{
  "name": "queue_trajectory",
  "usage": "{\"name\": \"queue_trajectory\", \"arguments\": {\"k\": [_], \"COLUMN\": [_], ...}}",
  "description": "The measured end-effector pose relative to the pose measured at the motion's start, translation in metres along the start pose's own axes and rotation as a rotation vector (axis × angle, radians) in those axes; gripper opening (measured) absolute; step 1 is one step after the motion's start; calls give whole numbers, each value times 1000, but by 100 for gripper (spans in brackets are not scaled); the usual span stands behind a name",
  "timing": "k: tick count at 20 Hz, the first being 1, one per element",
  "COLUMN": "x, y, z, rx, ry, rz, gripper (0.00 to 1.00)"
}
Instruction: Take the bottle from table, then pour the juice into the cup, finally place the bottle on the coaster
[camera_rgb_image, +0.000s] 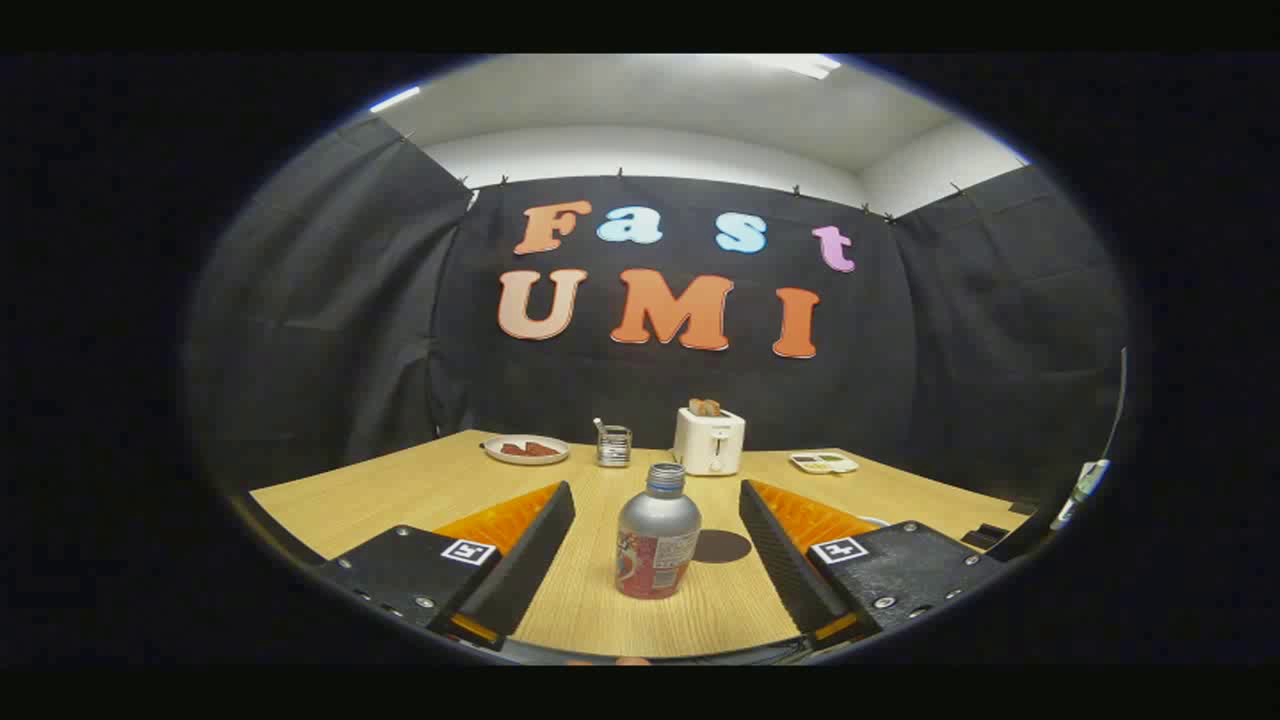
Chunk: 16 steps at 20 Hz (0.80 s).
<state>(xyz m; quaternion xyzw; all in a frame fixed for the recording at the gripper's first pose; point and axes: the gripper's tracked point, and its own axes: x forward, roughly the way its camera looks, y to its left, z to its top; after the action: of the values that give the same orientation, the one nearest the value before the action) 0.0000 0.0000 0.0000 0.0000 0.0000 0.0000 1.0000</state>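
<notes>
The gripper has its fingers spread wide apart, neither one touching anything. The bottle stands upright on the table between the two fingers, clear of both, its cap off and its neck open. Just beside it at 2 o'clock lies a dark round coaster, flat on the wood. Beyond the bottle at 12 o'clock sits a toaster with bread in its slots. At 11 o'clock from the bottle stands a small metal holder, and farther toward 10 o'clock a plate with food. At 1 o'clock, near the table's far edge, rests a small tray.
</notes>
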Motion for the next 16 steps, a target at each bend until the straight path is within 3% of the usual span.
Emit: {"name": "queue_trajectory", "arguments": {"k": [16], "x": [5], "y": [-6], "z": [8], "rx": [23], "ry": [21], "rz": [-25], "gripper": [98]}}
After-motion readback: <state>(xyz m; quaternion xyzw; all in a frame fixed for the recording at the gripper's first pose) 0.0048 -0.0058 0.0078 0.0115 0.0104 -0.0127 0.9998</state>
